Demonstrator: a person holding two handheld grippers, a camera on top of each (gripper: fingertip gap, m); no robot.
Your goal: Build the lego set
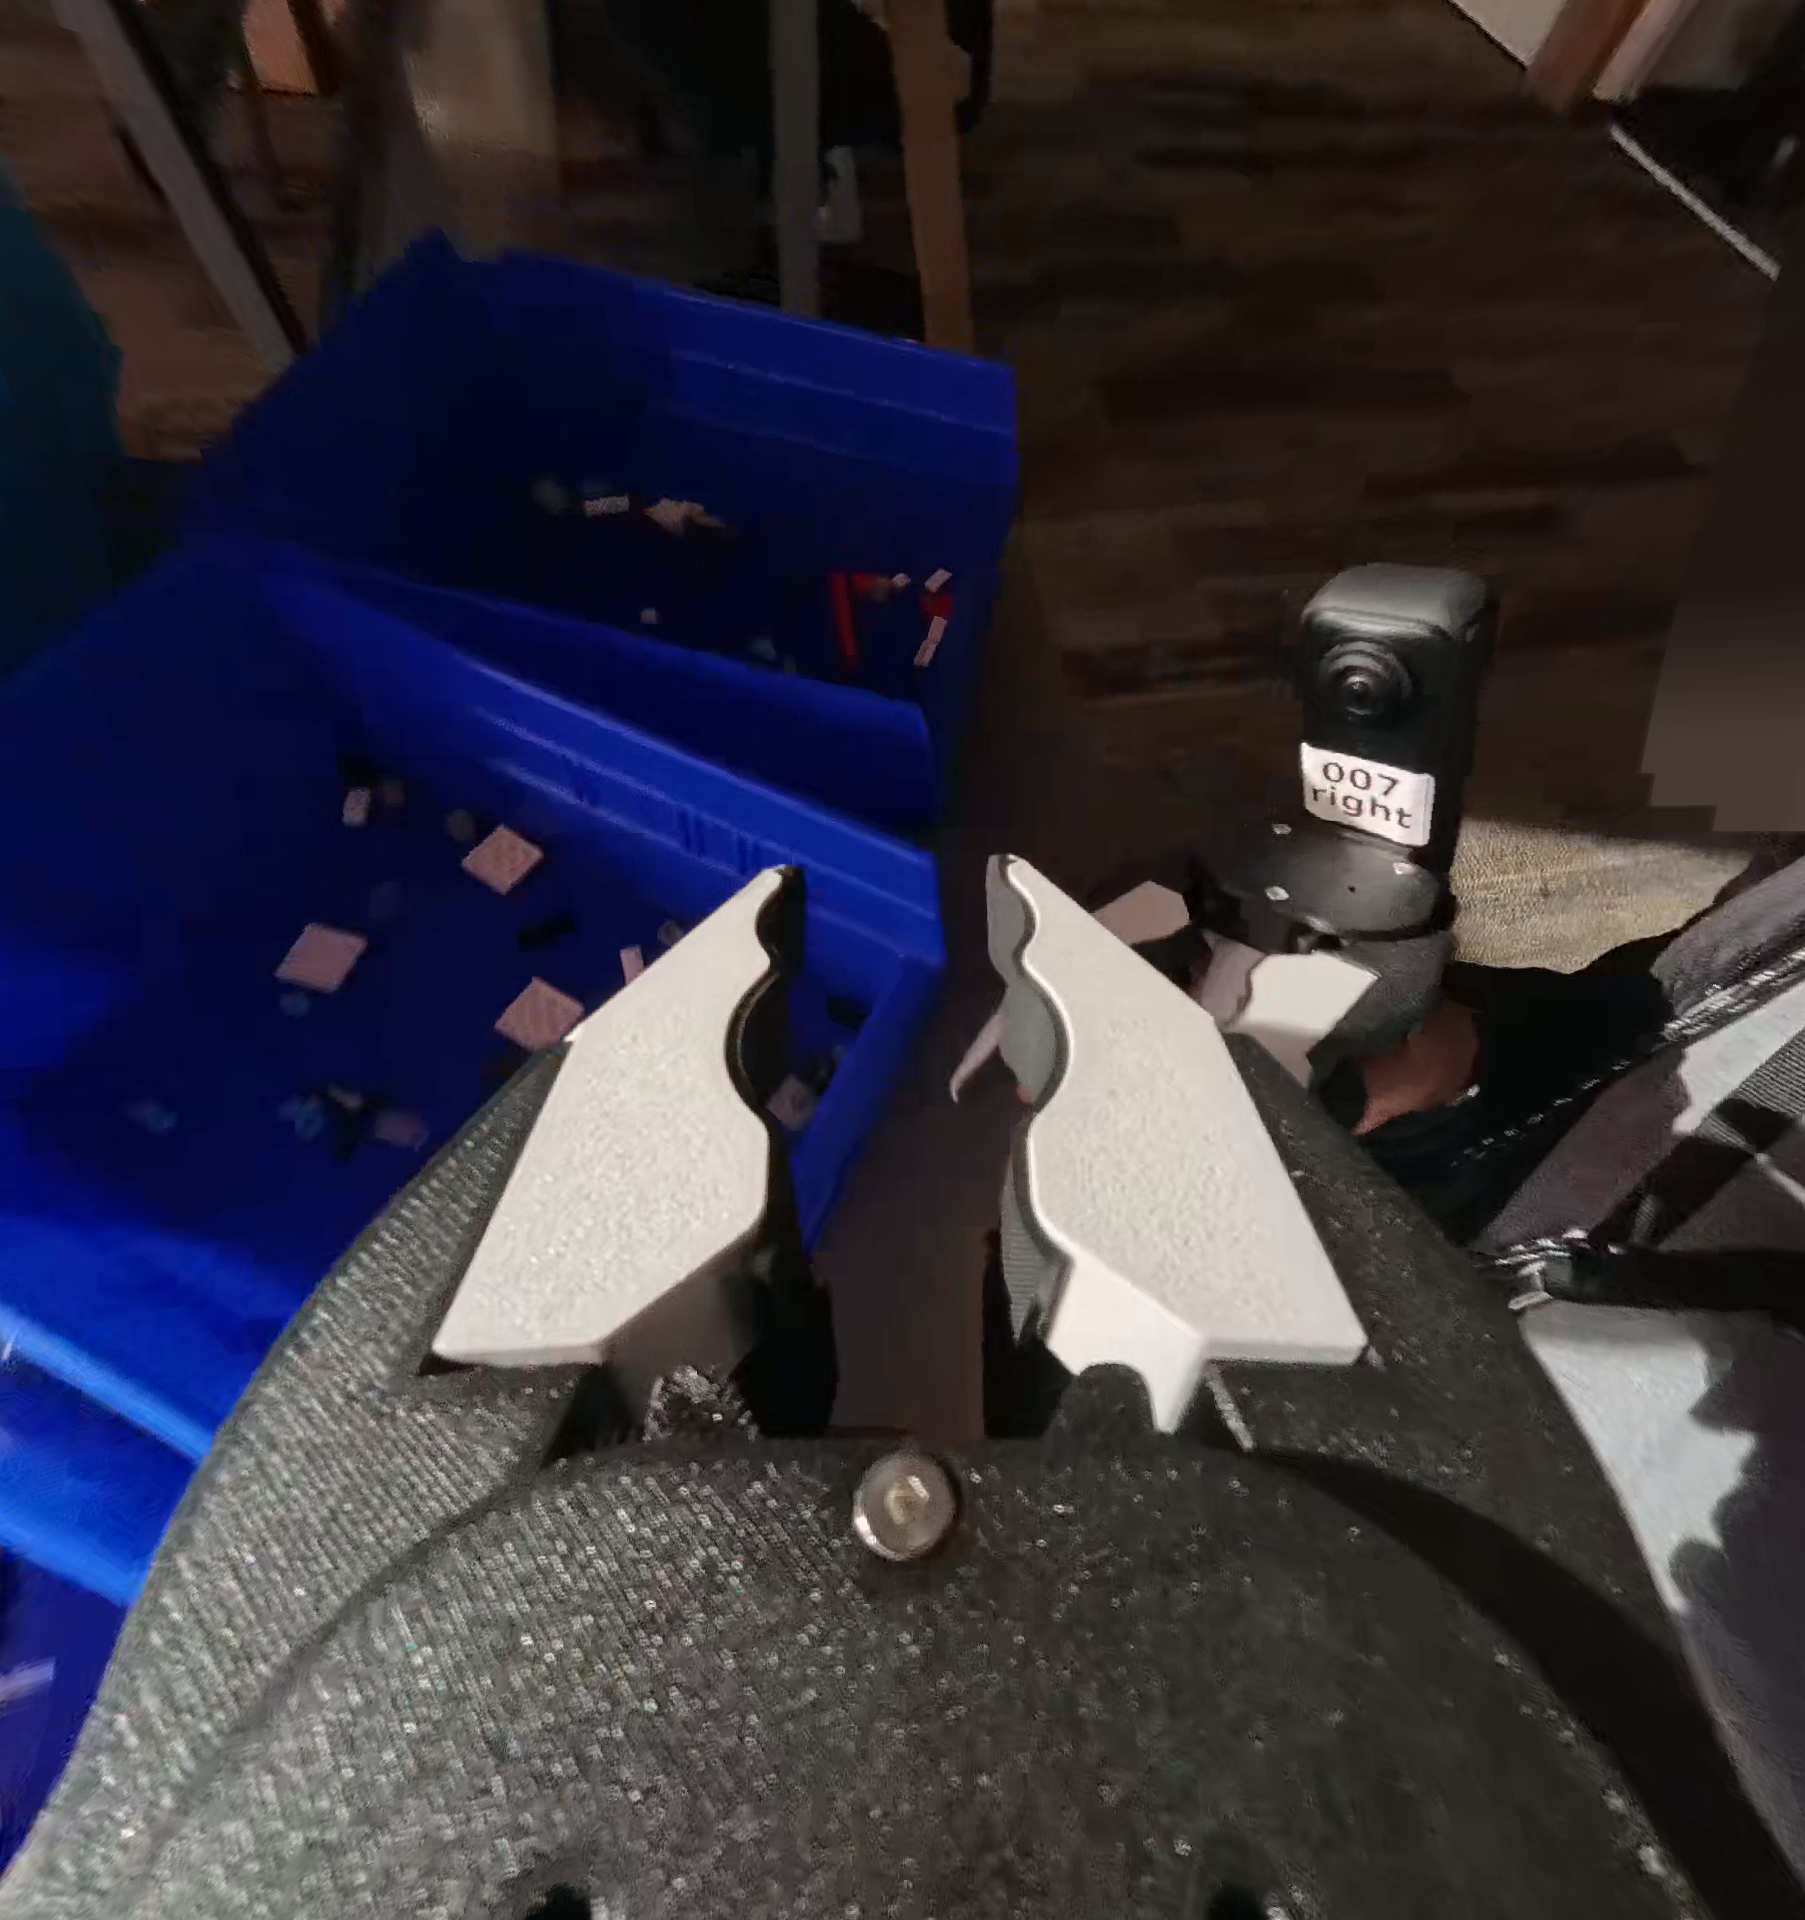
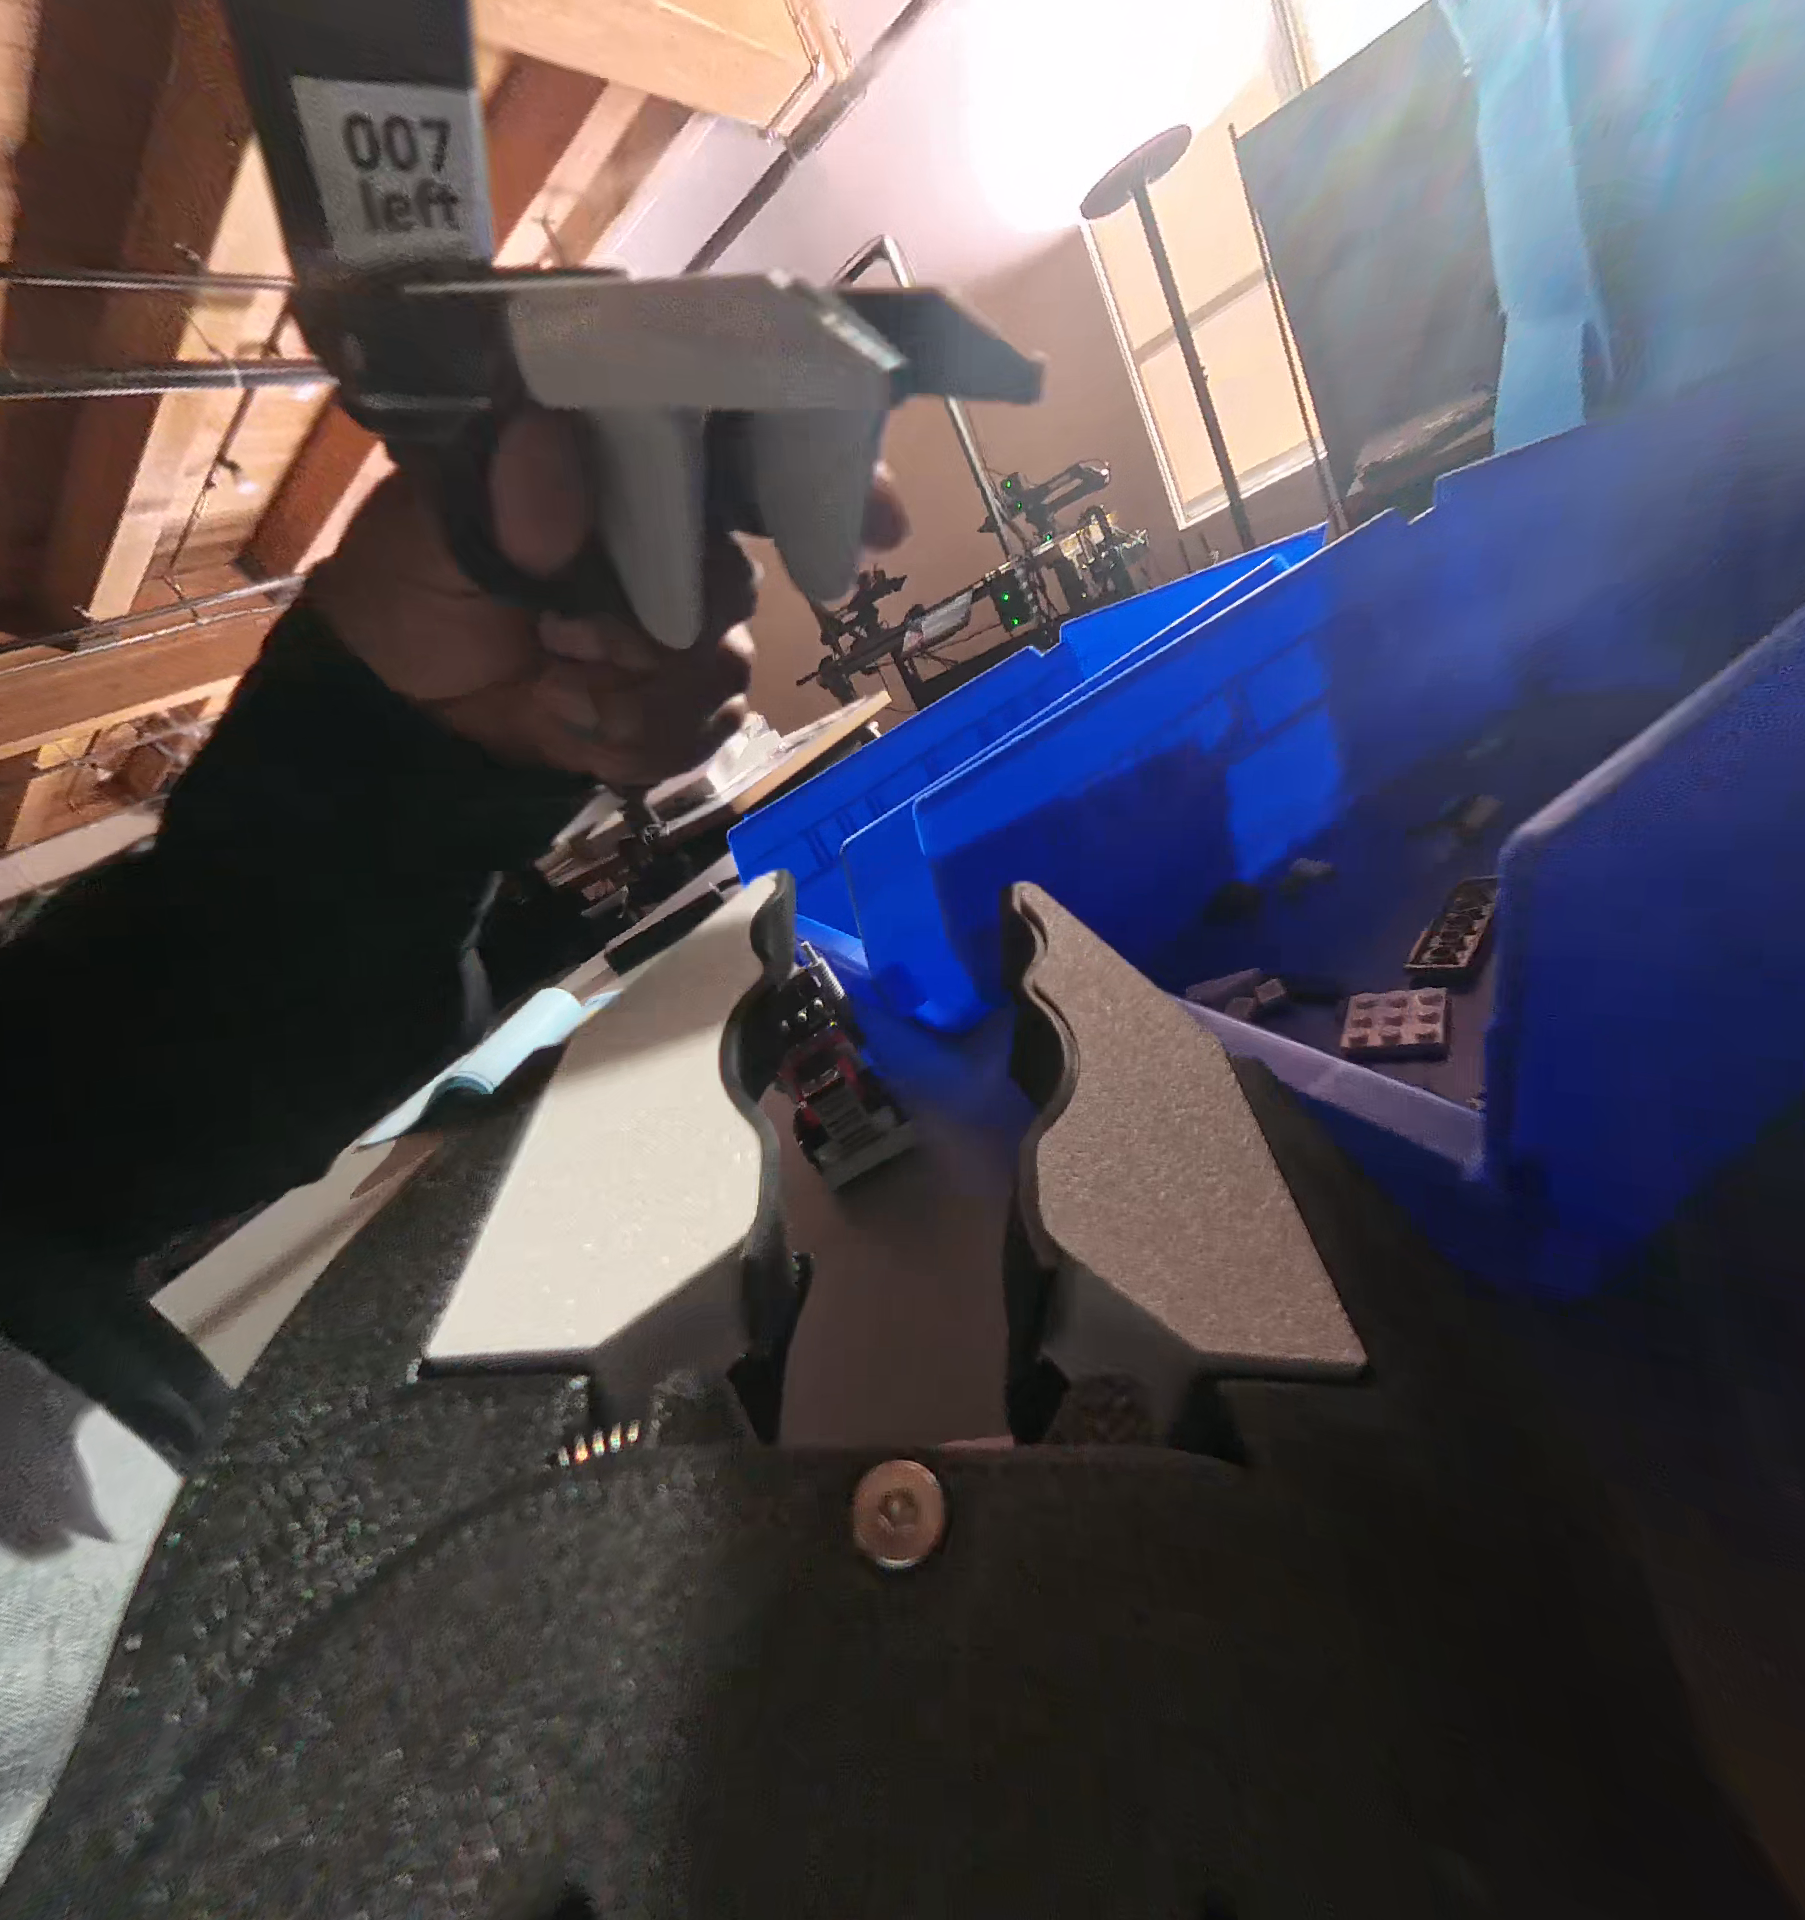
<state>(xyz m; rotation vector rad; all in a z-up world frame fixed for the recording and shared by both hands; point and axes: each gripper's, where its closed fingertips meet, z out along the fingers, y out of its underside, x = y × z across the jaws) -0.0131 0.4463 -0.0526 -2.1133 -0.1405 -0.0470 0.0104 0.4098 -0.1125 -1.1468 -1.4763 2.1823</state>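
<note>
While both grippers gape, red lego truck (image 2: 844, 1081) points nearward.

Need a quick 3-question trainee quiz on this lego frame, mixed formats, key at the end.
1. True or false: the left gripper is shut on a brick.
2. What stands on the table between the right gripper's fingers? A) toy truck B) cup C) pen
3. Fill in: the loose bricks lie in ___ bins.

Key: 1 false, it is open and empty; 2 A, the small toy truck; 3 blue.
</note>
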